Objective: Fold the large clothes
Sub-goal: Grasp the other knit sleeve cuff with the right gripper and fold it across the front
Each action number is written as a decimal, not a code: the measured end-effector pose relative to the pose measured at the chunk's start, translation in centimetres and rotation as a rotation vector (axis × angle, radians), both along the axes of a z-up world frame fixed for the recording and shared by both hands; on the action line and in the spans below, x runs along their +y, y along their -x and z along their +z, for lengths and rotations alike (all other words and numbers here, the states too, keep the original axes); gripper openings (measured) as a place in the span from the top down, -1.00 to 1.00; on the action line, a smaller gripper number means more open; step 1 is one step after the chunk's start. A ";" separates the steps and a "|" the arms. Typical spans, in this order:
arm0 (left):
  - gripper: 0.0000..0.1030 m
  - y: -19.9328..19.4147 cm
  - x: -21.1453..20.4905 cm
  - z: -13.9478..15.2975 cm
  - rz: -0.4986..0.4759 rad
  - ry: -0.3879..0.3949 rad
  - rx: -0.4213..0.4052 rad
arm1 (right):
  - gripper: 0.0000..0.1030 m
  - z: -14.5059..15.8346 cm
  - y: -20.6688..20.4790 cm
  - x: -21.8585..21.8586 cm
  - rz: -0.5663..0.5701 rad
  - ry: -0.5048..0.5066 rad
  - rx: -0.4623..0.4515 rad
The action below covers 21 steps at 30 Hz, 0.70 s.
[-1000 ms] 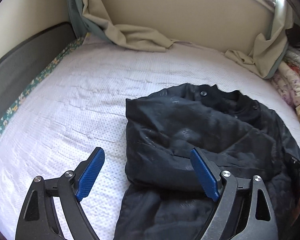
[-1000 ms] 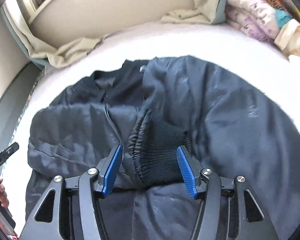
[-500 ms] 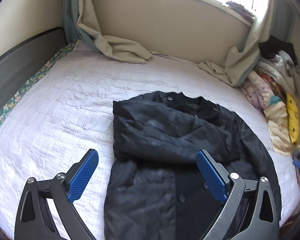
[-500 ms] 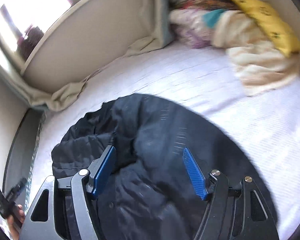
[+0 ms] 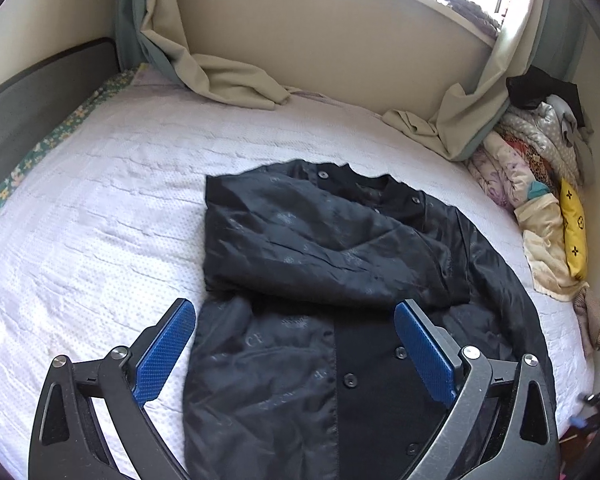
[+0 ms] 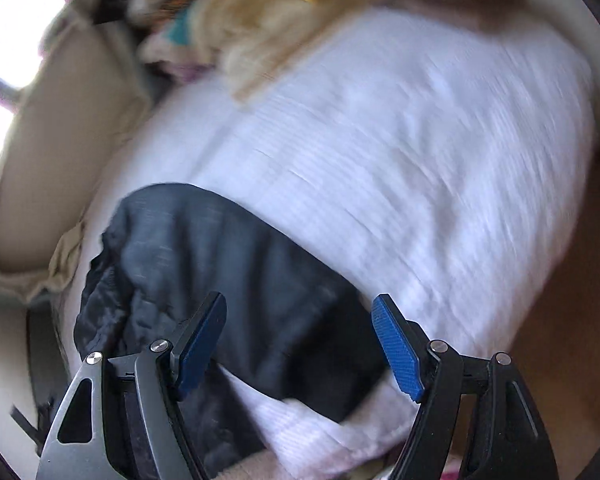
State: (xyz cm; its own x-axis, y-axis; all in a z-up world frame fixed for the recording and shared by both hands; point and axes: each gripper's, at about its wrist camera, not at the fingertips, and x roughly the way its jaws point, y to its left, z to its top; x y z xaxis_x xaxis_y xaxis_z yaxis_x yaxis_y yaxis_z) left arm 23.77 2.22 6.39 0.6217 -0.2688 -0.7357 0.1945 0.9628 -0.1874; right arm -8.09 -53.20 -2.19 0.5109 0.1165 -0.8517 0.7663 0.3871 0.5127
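A black jacket (image 5: 320, 264) lies on the white bed (image 5: 100, 200), front up, buttons showing, with one sleeve folded across its chest. My left gripper (image 5: 296, 344) is open and empty, held above the jacket's lower part. In the blurred right wrist view the jacket (image 6: 228, 264) lies at the lower left on the bed (image 6: 400, 140). My right gripper (image 6: 300, 340) is open and empty, above the jacket's edge near the bed's corner.
Curtains (image 5: 228, 80) drape onto the bed's far side under a window. A pile of bedding and clothes (image 5: 540, 168) with a yellow cushion (image 5: 574, 224) lies at the right edge. A dark bed frame (image 5: 28, 92) runs along the left.
Both grippers have pulled back from the jacket and risen. The right gripper let go of the knit sleeve cuff and swung right toward the bed's edge, its view now blurred.
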 end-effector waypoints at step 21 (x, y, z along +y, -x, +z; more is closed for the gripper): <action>-0.97 -0.8 -0.9 -0.7 0.001 0.015 0.012 | 0.54 -5.7 1.4 3.2 -0.132 0.027 0.024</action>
